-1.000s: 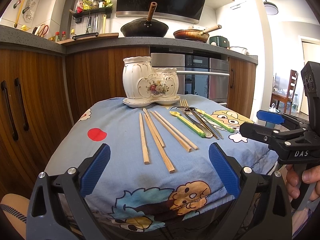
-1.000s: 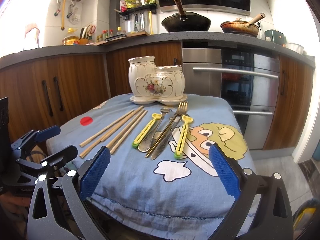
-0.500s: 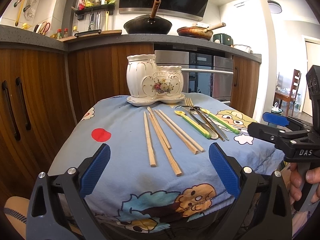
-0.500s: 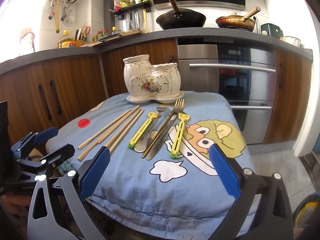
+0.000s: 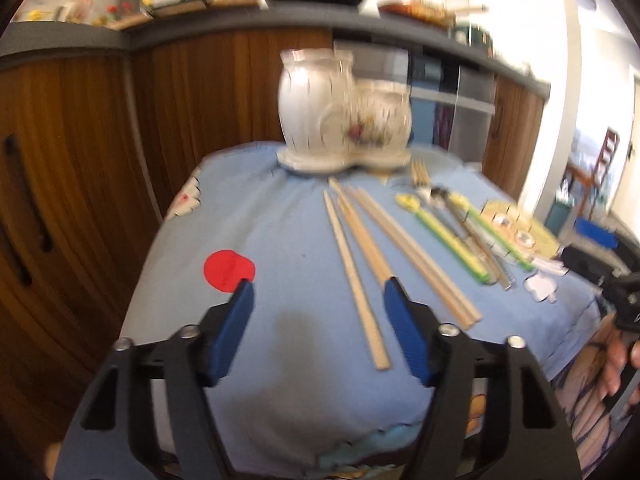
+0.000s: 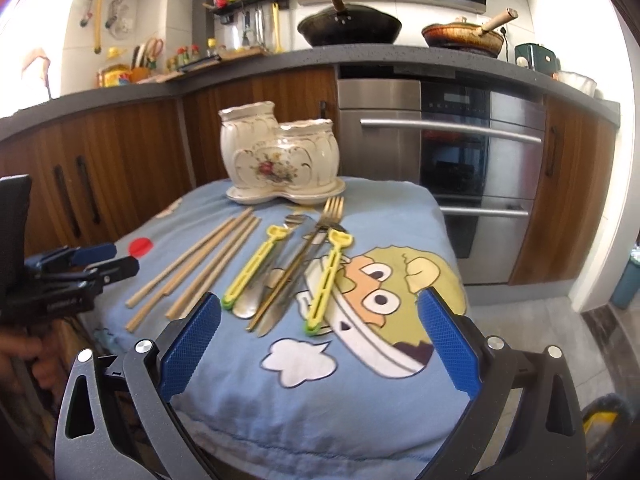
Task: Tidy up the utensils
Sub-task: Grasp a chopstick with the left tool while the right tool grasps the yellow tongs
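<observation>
Four chopsticks [image 5: 360, 256] mid-cloth, left gripper [image 5: 320, 332] (jaws apart) alongside

Wooden chopsticks [image 6: 196, 268], metal cutlery [image 6: 294, 270] flat before empty ceramic holder [image 6: 280, 160]

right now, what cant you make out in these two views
- Inside of the ceramic holder: both views look from the side, walls hide it.
- Holder's flower motif: smeared by motion blur in the left wrist view.
- Spoon and knife: partly covered by the fork in the right wrist view.
</observation>
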